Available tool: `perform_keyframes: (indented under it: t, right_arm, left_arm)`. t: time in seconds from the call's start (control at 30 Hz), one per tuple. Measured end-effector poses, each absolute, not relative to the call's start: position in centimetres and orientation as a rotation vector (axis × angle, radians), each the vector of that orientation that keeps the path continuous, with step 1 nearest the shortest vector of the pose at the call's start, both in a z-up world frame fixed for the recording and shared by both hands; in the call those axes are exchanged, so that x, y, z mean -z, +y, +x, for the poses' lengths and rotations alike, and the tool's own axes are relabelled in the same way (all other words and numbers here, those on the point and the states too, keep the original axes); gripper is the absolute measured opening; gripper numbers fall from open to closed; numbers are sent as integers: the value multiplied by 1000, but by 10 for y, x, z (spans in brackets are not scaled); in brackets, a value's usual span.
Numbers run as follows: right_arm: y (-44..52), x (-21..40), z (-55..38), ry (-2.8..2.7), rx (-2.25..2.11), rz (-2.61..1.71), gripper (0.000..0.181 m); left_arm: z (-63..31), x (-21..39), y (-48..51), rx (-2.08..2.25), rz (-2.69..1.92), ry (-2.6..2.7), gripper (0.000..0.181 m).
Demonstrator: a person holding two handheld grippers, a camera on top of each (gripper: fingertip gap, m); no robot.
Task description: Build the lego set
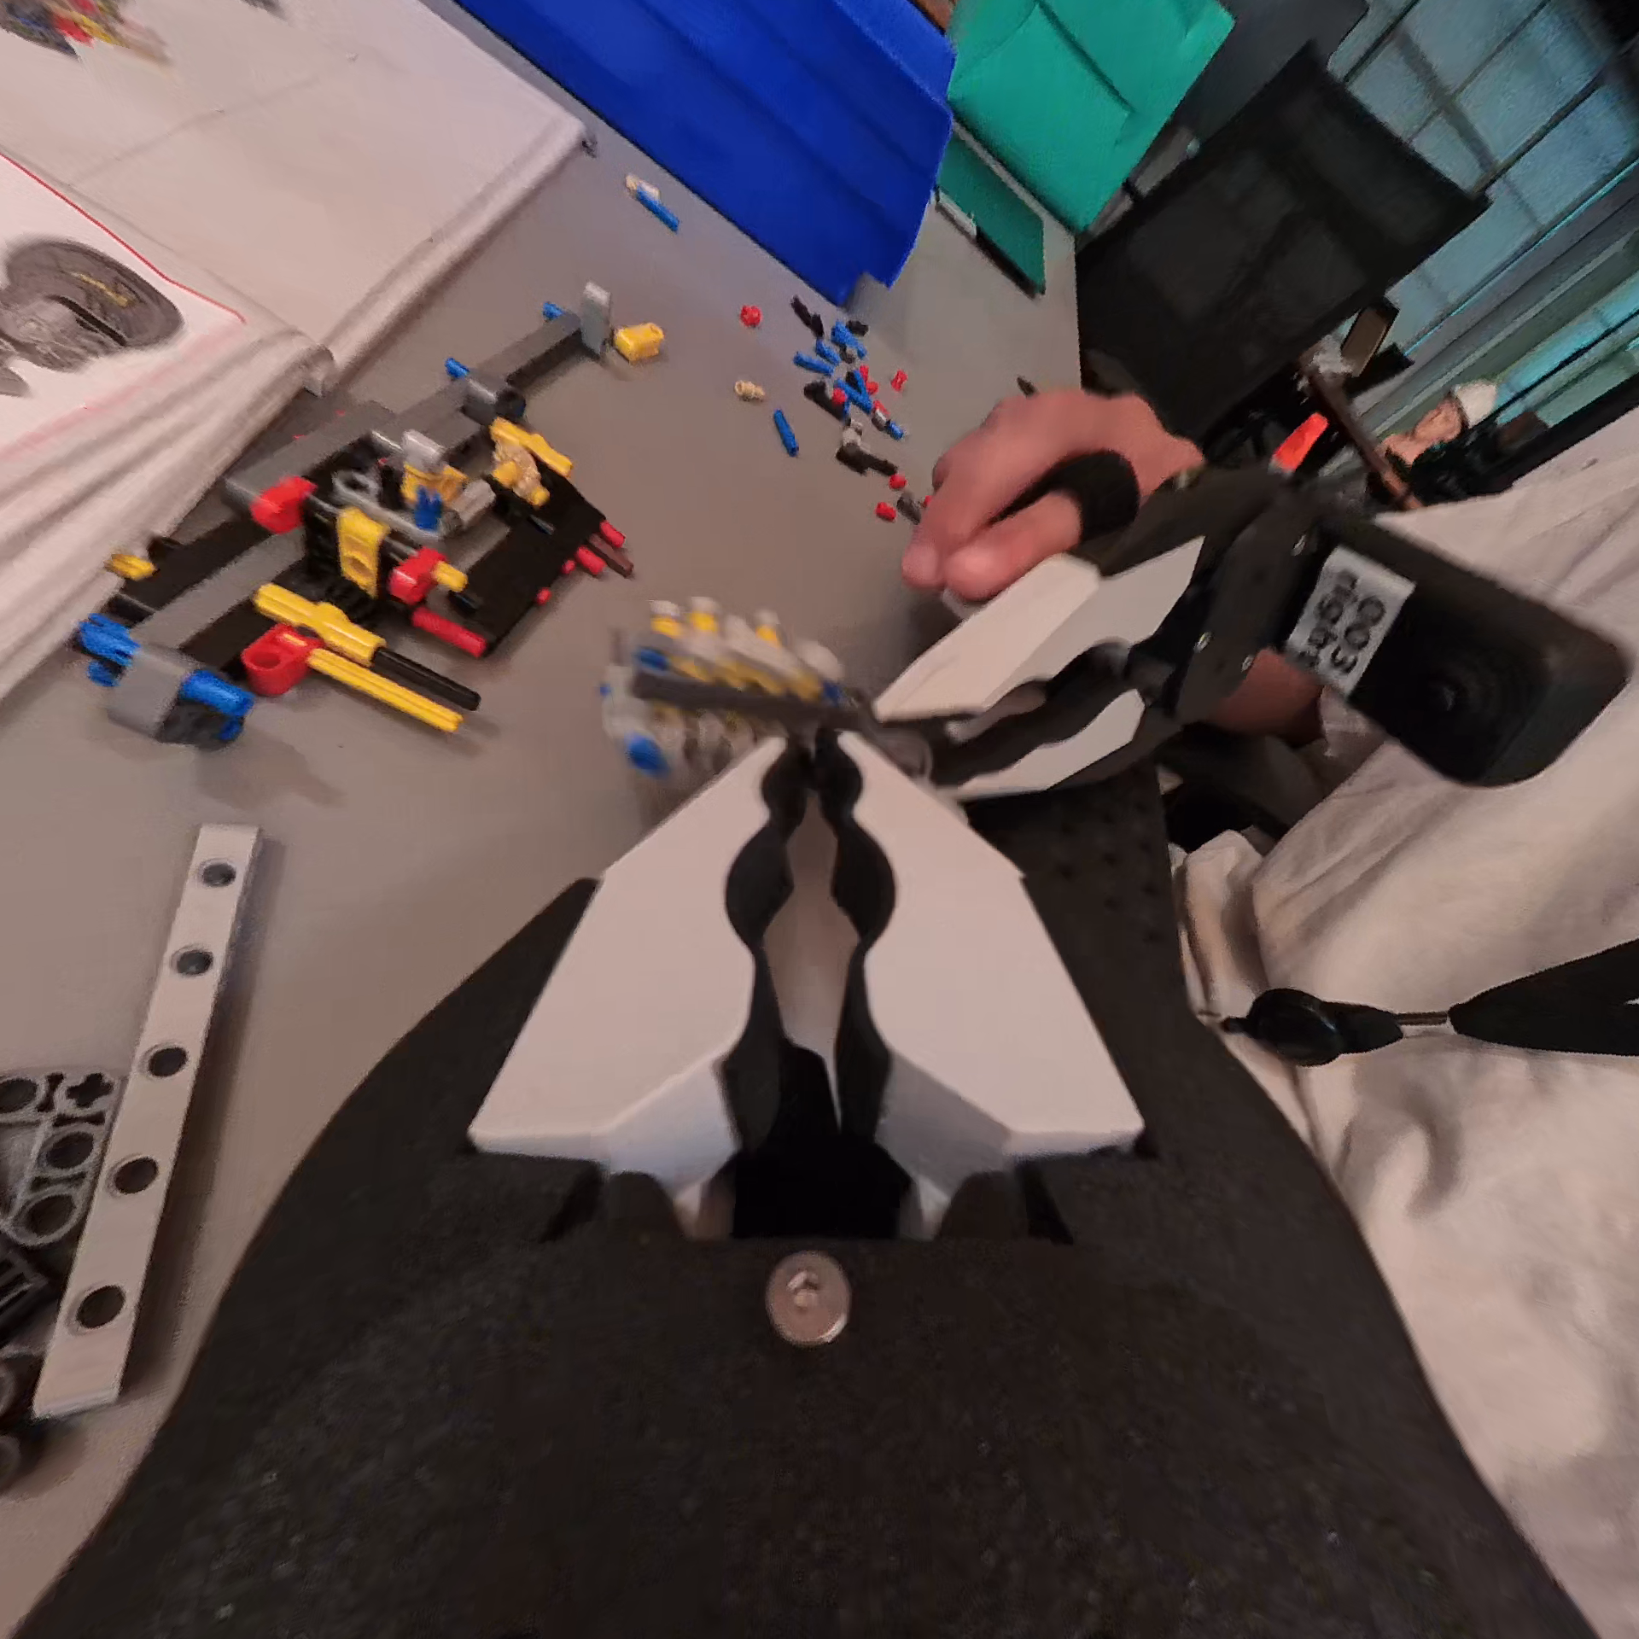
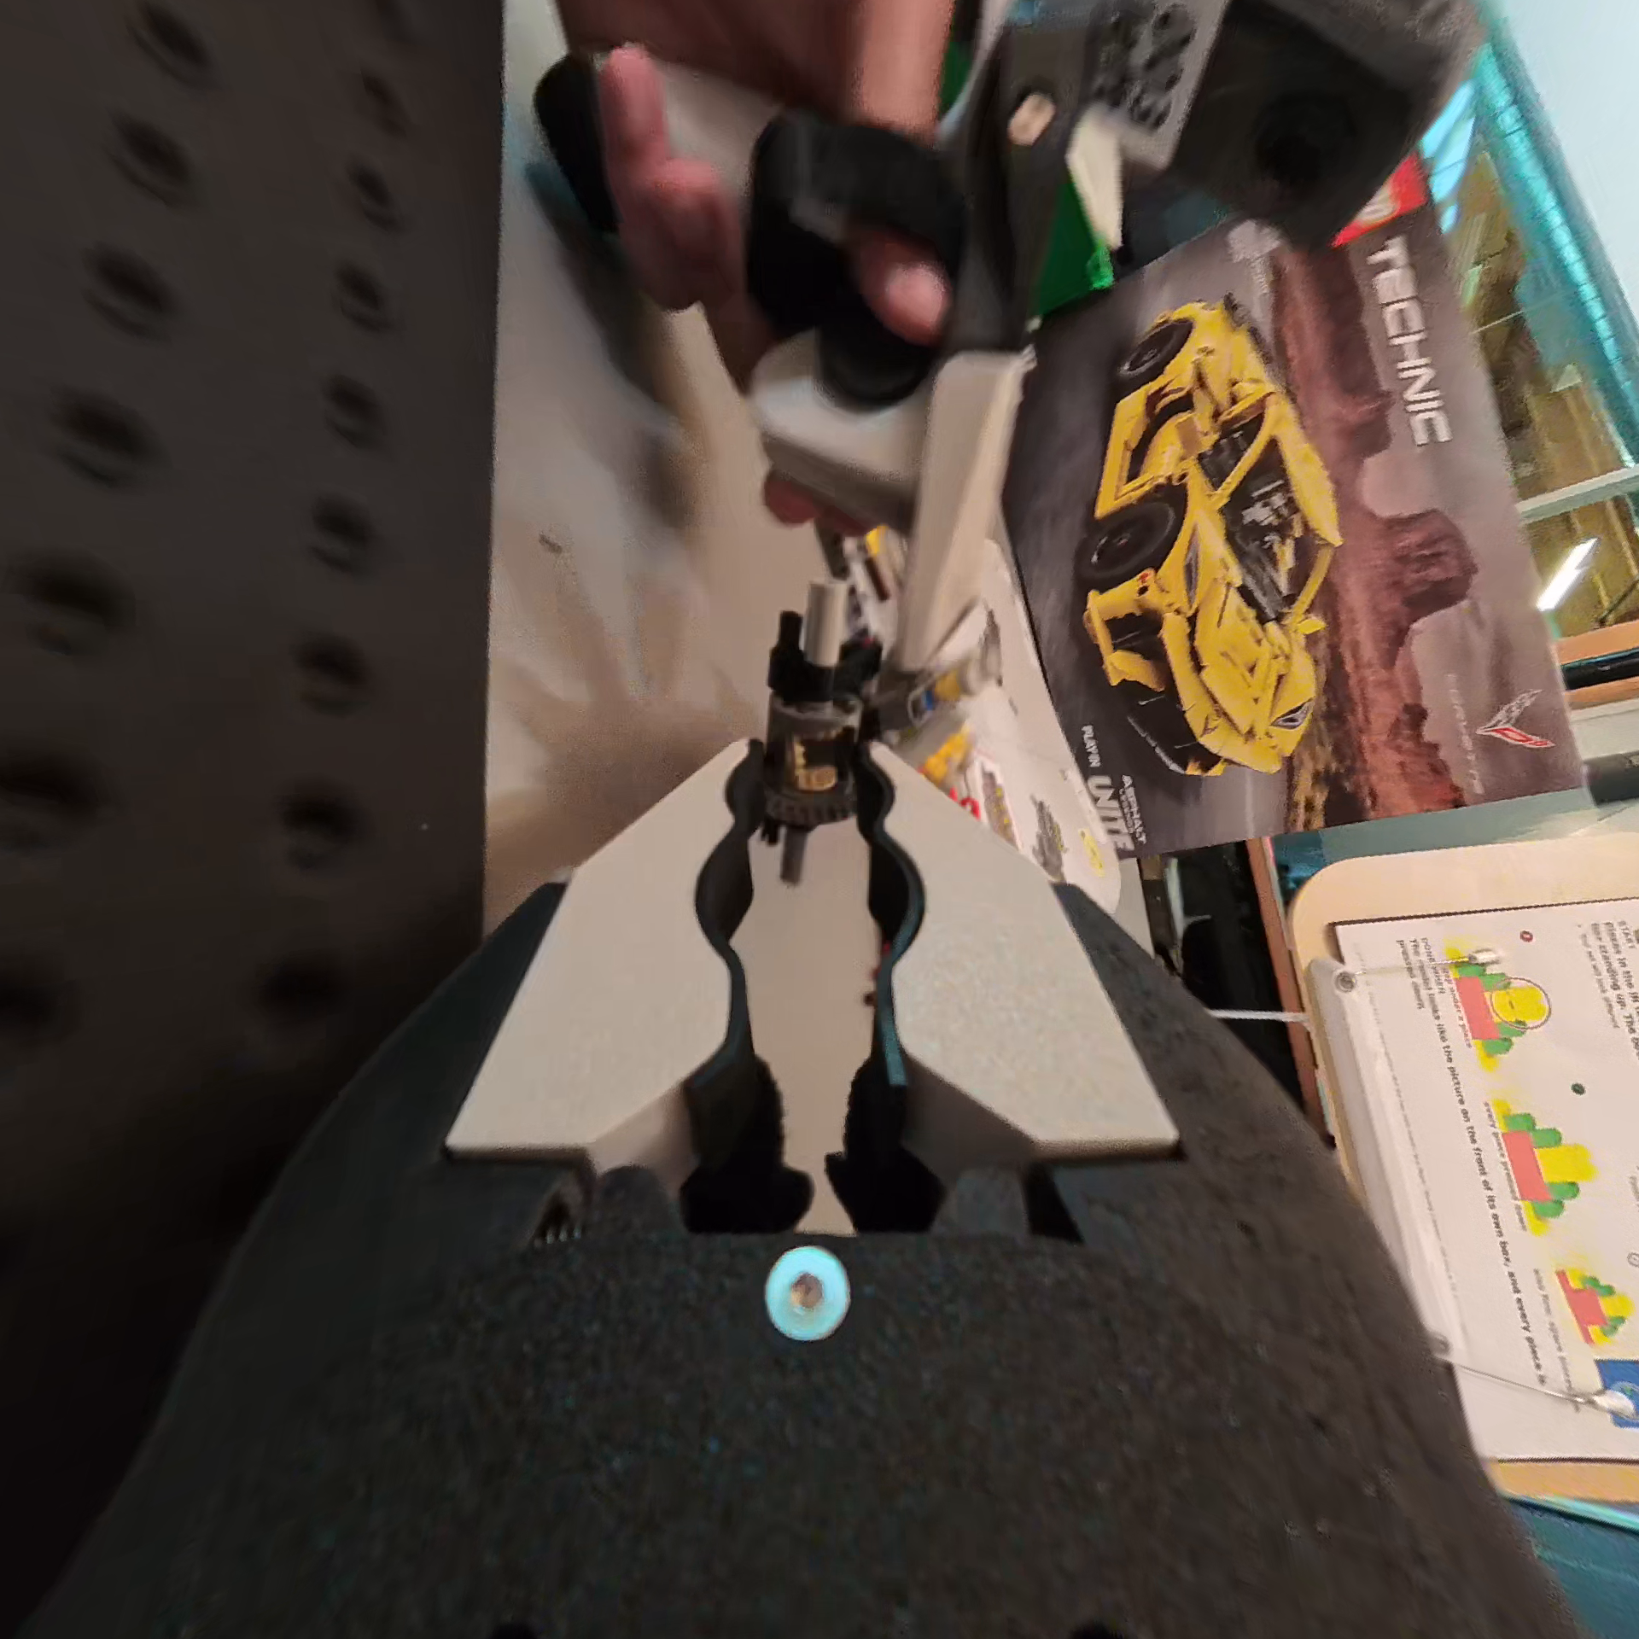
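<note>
On grey table (image 1: 674, 426), scattered pins (image 1: 847, 381), blue bin (image 1: 754, 115)

1. The grey tabletop (image 1: 709, 497) bears the partly built black, yellow and red brick chassis (image 1: 355, 568) at the left.
2. A scatter of small blue, red and black loose pins (image 1: 847, 381) lies to the chassis's right, farther back.
3. Behind the pins stands the blue plastic bin (image 1: 754, 115), with the green plastic bin (image 1: 1064, 106) to its right.
4. The long pale grey holed beam (image 1: 151, 1109) lies in front of the chassis, near the left edge.
5. The open white instruction booklet (image 1: 115, 293) lies behind and left of the chassis.
</note>
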State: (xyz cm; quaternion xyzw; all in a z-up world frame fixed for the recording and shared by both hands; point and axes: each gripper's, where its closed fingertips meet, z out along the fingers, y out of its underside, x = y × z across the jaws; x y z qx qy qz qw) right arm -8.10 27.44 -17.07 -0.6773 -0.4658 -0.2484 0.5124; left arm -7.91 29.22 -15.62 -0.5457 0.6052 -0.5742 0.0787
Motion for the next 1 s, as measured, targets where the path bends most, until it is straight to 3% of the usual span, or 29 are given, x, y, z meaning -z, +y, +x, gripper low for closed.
perform_keyframes:
  t: [0.07,0.37,0.6,0.73,0.9,1.0]
  right_arm:
    - [275,178,-75,-1138,643,-1651,18]
    - [269,182,-69,-1057,476,-1741,11]
    - [284,179,-77,-649,19,-2057,40]
    - [298,175,-72,-466,-51,-2085,40]
    - [309,196,-84,-485,-141,-2182,42]
    - [310,202,-82,-523,-104,-2208,29]
  left_arm:
    - [-80,144,296,1813,-1619,1749,0]
    - [-90,149,309,1520,-1474,1828,3]
    - [-102,172,343,1023,-1222,2021,37]
    - [-100,195,333,1003,-1292,2122,52]
    - [-96,199,320,1007,-1282,2139,37]
    - [-99,197,314,1037,-1283,2143,36]
